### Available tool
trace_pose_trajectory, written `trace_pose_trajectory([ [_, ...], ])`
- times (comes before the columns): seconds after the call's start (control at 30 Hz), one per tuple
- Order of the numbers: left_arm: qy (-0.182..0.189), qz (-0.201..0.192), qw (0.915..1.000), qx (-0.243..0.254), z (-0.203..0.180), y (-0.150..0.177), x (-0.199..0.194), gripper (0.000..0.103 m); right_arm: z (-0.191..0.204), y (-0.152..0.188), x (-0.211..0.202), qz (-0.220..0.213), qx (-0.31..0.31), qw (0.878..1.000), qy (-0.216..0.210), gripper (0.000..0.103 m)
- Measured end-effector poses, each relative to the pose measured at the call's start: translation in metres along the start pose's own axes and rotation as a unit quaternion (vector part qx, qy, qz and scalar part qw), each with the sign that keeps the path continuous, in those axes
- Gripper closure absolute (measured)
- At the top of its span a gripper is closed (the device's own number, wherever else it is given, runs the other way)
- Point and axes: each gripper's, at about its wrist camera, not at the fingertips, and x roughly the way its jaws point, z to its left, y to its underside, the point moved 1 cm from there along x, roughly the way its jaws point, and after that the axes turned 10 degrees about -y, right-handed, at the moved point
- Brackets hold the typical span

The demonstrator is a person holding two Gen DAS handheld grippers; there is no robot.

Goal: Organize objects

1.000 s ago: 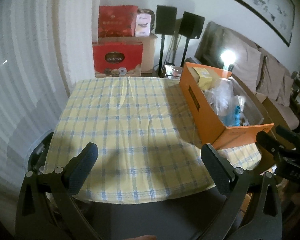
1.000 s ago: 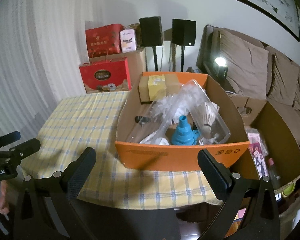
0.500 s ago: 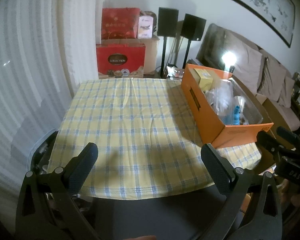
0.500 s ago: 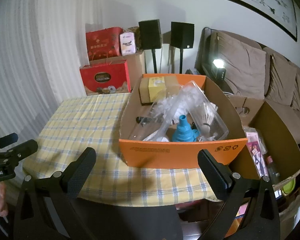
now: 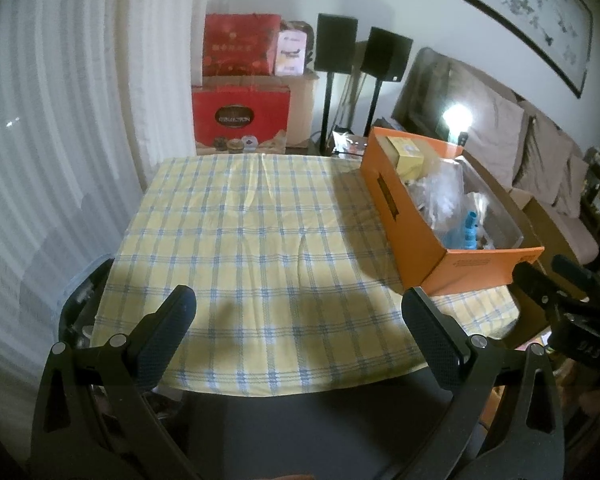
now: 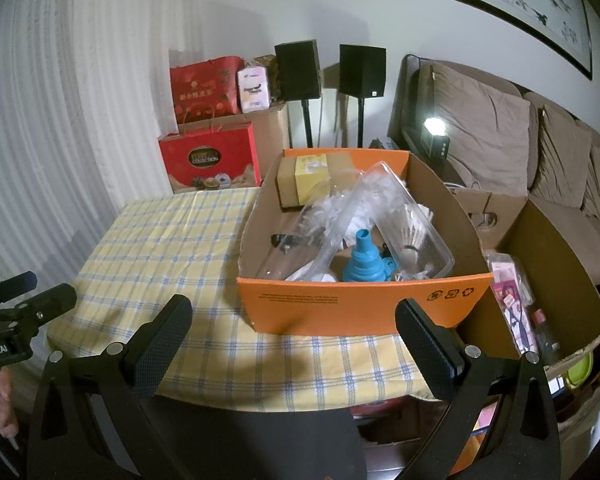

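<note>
1. The left gripper [image 5: 298, 328] hovers off the near edge of the worktop [image 5: 260, 240], well to the left of the orange box [image 6: 364, 304]; its jaws are spread wide with nothing between them
2. The worktop wears a yellow and blue checked cloth, and the stretch of it left of the orange box lies bare
3. The right gripper [image 6: 294, 330] hangs just in front of the orange box's near wall, jaws spread wide and holding nothing
4. The orange box stands on the right part of the worktop, open at the top
5. Inside the orange box, at its far end, sits a yellow carton [image 6: 310, 176] beside a brown carton [image 6: 286, 184]
6. Inside the orange box, near its front wall, a blue funnel [image 6: 364, 258] stands upright; a clear plastic container [image 6: 380, 220] leans across the middle with shuttlecocks [image 6: 410, 236] in it
7. To the right of the orange box, off the worktop and lower, an open brown cardboard box [image 6: 552, 248] holds packets
8. Behind the orange box, two black speakers [image 6: 332, 68] stand on poles by the wall
</note>
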Motion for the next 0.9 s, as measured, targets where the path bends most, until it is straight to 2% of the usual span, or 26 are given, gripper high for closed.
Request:
trace_pose_trajectory([
  [0.9, -0.004, -0.001, 1.0, 0.002, -0.0011, -0.0001, 0.002, 0.0, 0.0, -0.0002, -0.0005, -0.001, 0.001, 1.0, 0.0, 0.001],
])
